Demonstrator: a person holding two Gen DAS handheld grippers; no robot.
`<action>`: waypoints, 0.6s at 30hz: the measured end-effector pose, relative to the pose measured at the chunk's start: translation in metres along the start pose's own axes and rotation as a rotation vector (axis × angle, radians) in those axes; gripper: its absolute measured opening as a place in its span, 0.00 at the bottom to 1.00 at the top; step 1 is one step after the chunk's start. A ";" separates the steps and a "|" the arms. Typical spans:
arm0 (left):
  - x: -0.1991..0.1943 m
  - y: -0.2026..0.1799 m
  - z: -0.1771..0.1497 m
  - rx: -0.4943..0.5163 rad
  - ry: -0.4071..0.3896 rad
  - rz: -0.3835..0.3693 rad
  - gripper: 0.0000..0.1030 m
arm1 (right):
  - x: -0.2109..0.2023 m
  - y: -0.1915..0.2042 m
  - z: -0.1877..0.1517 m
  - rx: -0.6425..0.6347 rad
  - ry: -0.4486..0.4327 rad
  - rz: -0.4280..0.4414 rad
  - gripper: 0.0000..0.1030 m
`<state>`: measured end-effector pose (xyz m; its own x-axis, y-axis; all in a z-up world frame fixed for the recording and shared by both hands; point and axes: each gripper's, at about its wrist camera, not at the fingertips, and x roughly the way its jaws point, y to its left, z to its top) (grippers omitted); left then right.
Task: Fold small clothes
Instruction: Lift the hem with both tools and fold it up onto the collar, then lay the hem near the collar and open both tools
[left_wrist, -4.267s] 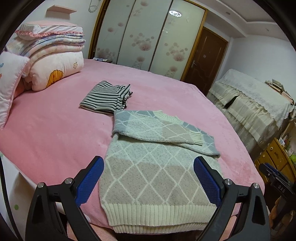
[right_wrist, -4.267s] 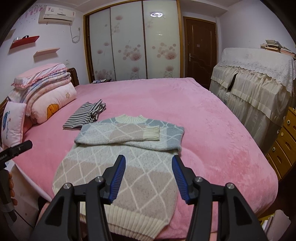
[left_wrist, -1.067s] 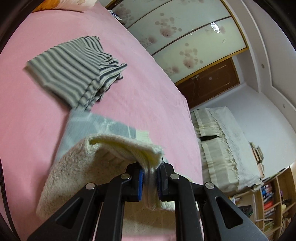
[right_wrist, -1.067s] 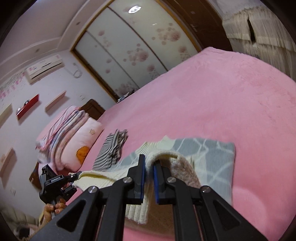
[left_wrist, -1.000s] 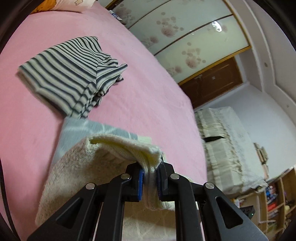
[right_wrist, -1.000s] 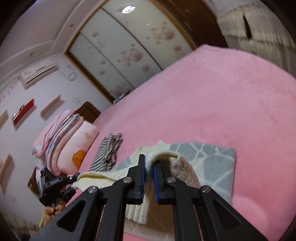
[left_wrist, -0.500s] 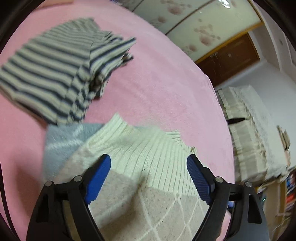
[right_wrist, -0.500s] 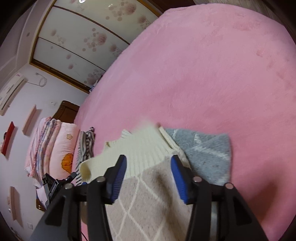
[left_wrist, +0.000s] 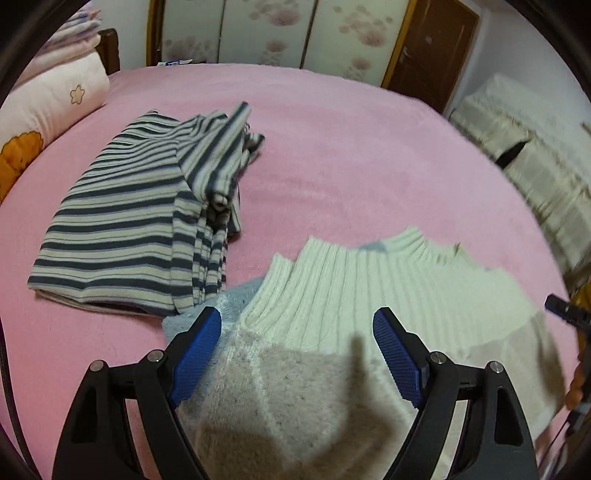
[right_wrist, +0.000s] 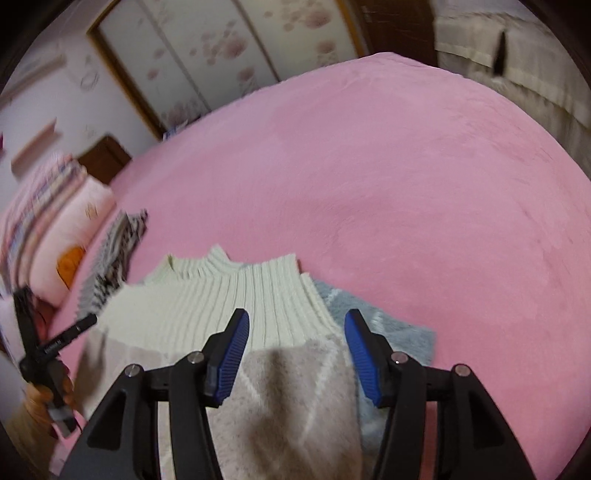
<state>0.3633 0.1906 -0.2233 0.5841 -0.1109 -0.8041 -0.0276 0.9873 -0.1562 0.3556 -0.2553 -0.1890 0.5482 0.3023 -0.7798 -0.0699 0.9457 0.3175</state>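
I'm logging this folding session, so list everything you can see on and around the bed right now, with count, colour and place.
Diamond-pattern knit sweater: one, cream, beige and pale blue, folded with ribbed hem on top, near edge of the bed under both tools.
Folded striped top: one, navy and cream, left of the sweater.
Fleece bed cover: one, pink, over the whole bed.
Rolled quilt with flower print: one, pale pink, far left by the headboard.
Sliding wardrobe doors: floral frosted panels, behind the bed.
Wooden door: one, brown, right of the wardrobe.
Lace-covered furniture: cream, right of the bed.
Left tool: black with blue pads, open above the sweater.
Right tool: same, open.
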 end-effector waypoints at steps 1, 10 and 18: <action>0.004 -0.001 -0.002 0.004 0.009 0.005 0.81 | 0.005 0.004 -0.001 -0.014 0.011 -0.010 0.53; 0.025 -0.025 -0.002 0.119 0.059 0.058 0.32 | 0.037 0.026 -0.011 -0.168 0.083 -0.127 0.08; 0.004 -0.041 -0.001 0.175 -0.069 0.230 0.04 | 0.001 0.027 -0.008 -0.140 -0.104 -0.203 0.06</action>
<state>0.3655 0.1500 -0.2208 0.6326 0.1202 -0.7651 -0.0291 0.9909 0.1316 0.3473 -0.2287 -0.1856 0.6451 0.0978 -0.7579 -0.0606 0.9952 0.0768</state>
